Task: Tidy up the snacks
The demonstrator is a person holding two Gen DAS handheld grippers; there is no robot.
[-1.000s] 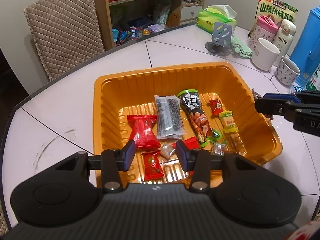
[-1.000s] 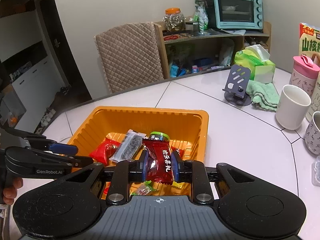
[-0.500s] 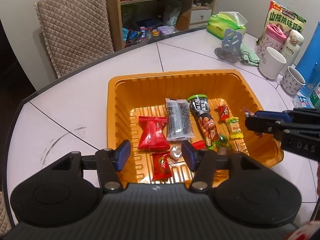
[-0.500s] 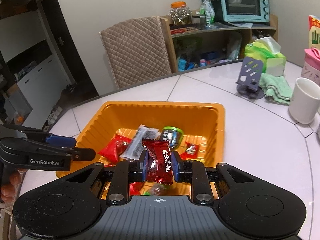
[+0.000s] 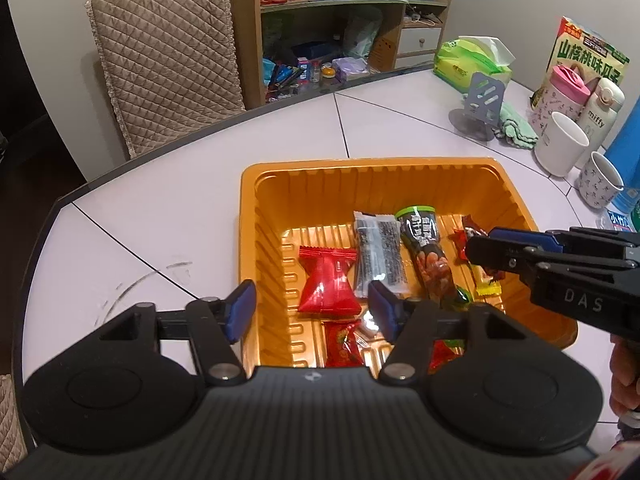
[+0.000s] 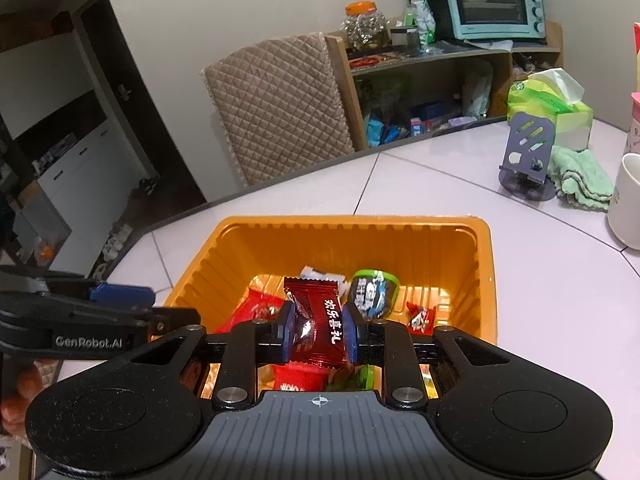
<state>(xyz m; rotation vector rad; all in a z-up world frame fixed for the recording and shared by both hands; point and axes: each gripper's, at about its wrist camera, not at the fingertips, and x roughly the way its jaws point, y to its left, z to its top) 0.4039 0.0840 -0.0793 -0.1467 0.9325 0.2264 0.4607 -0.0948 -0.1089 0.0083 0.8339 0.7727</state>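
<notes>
While left tongs (image 5: 311, 312) have just spread wider — empty, right tongs (image 6: 318, 334) still pinch red candy (image 6: 320, 322), nearer orange tray (image 6: 486, 280)

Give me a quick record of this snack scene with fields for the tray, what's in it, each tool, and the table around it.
tray: orange tray on the white table
contents: bright red packet, clear packet with dark filling, green-topped nut packet, small candies
left tool: left tool open, its jaws have just been opening, nothing gripped, above the tray's near edge
right tool: right tool shut on dark red candy packet, over the tray
table around: phone stand, green cloth, white cup
</notes>
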